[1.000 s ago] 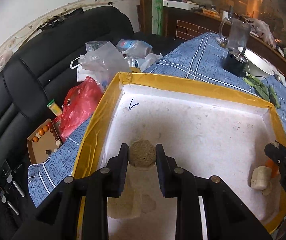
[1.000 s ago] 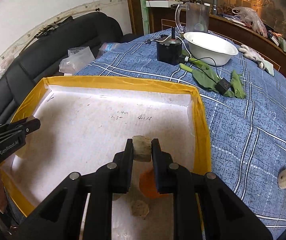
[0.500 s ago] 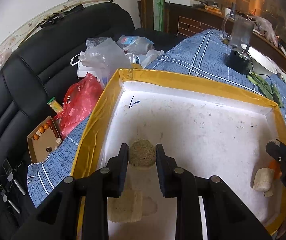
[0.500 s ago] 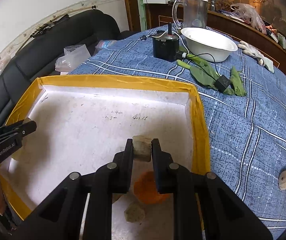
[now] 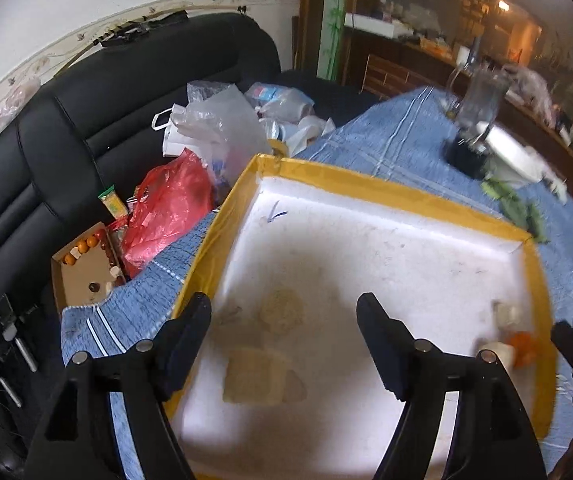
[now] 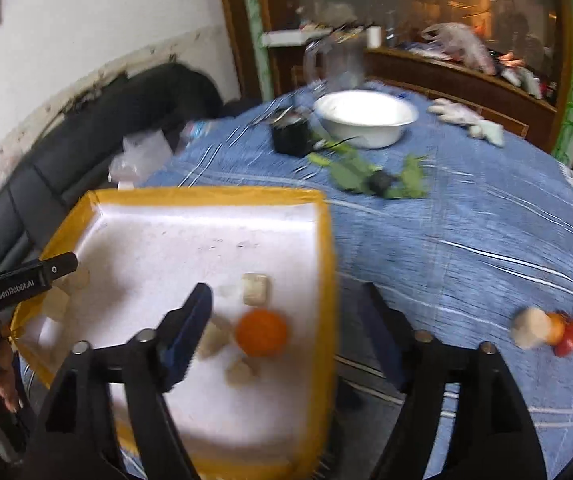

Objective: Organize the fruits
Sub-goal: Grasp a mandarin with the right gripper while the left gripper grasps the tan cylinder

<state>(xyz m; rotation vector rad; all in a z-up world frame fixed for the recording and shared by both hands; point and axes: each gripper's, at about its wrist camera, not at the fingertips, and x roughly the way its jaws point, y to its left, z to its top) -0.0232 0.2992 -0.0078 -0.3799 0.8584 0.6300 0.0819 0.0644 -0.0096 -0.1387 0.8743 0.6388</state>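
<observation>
Both grippers hang over the tray [image 5: 426,194], a shallow white foam box with a yellow taped rim that sits on the tabletop [image 6: 466,240] under a blue checked cloth.

The left gripper [image 5: 284,326] has its jaws wide apart and holds nothing. Between them, on the tray floor, lies a round tan piece [image 5: 281,311], and just nearer the camera a pale square block [image 5: 256,376]. Both rest free on the foam near the tray's left wall.

The right gripper [image 6: 286,308] is also spread wide, with nothing in it. One finger [image 6: 186,330] hangs over the tray; the other is out past the yellow rim, above the cloth. Close to the tray's right wall lie an orange [image 6: 261,332], a pale cube [image 6: 255,289] just behind it, and two or three small beige bits beside it. The view is blurred, so their exact shapes are hard to make out.

More fruit [image 6: 550,328] waits on the cloth well to the right of the tray: a pale round piece touching some orange and red ones.

Further back on the tabletop stand a white bowl [image 6: 366,120], a black box [image 6: 291,136] and some green leaves [image 6: 354,172]. Off the left edge, a black sofa [image 5: 86,112] carries plastic bags, one of them a red bag [image 5: 166,208], and an open carton [image 5: 82,268].
</observation>
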